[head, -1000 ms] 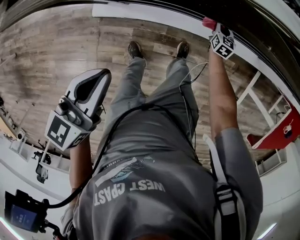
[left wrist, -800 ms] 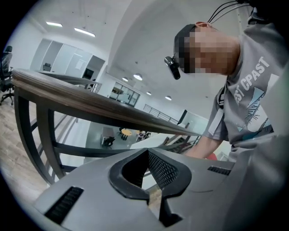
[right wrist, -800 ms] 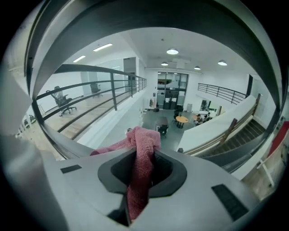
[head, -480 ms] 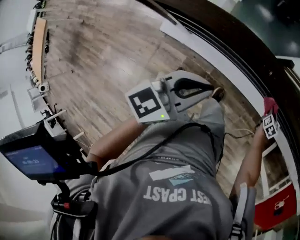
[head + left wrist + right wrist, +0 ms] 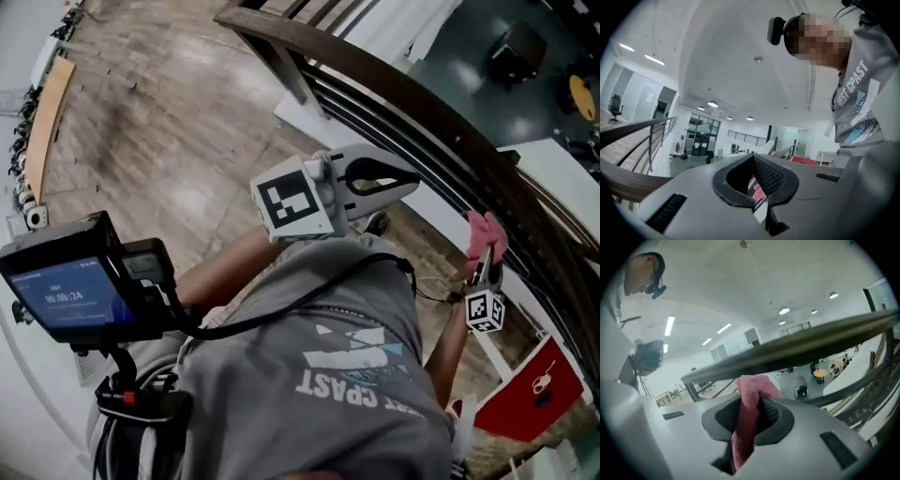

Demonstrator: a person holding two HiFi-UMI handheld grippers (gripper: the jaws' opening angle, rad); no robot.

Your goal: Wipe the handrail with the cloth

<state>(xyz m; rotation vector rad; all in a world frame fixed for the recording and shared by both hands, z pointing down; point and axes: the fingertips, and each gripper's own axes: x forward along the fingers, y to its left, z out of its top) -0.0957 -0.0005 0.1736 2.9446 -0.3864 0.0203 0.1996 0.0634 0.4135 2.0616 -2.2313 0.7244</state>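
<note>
The right tool [image 5: 482, 278] was clenched on the pink cloth [image 5: 486, 234], a soft, light rag probably best held low so its bunched top, just above the jaws and near the dark wooden handrail [image 5: 375, 75], could press flat, while the left tool [image 5: 398, 180] was closed on nothing

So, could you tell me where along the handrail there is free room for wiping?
The handrail top is bare from its upper-left end down to the cloth in the right tool. Beneath it the thin rails sit close together, so that side is crowded.
</note>
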